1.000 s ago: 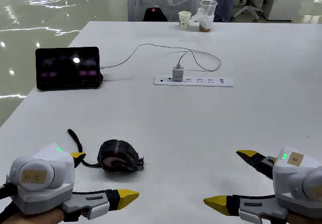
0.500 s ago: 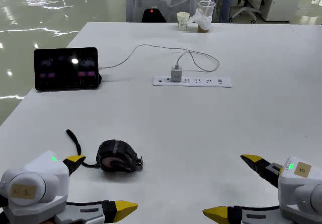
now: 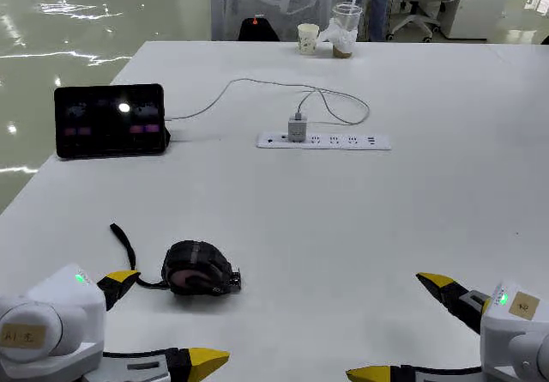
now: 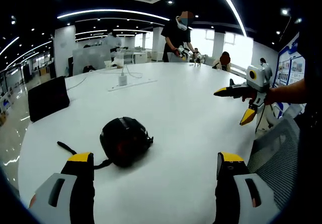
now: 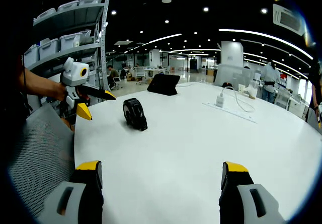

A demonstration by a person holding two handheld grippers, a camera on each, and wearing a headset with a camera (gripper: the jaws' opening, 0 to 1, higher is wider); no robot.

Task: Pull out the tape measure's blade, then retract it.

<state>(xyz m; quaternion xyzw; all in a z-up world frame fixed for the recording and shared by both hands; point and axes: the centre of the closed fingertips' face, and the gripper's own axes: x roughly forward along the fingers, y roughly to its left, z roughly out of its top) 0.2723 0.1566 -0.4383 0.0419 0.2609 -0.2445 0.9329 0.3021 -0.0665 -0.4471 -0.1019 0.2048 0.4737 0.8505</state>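
Observation:
A black tape measure [image 3: 200, 269] with a black wrist strap [image 3: 125, 246] lies on the white table [image 3: 343, 219], its blade fully in. It also shows as the tape measure [image 4: 125, 140] in the left gripper view and the tape measure [image 5: 134, 113] in the right gripper view. My left gripper [image 3: 163, 319] is open at the bottom left, just short of the case, nothing between its yellow-tipped jaws. My right gripper [image 3: 403, 326] is open at the bottom right, well away from the tape measure. The left gripper [image 4: 153, 164] and right gripper [image 5: 161, 173] both hold nothing.
A dark tablet [image 3: 110, 121] stands at the left. A white power strip [image 3: 324, 141] with a charger and cable lies mid-table. Cups [image 3: 330, 32] sit at the far edge. Office chairs stand beyond the table. People stand in the background of the left gripper view.
Both grippers have dropped lower and nearer to me in the head view, still open. The tape measure has not moved; the camera has shifted slightly.

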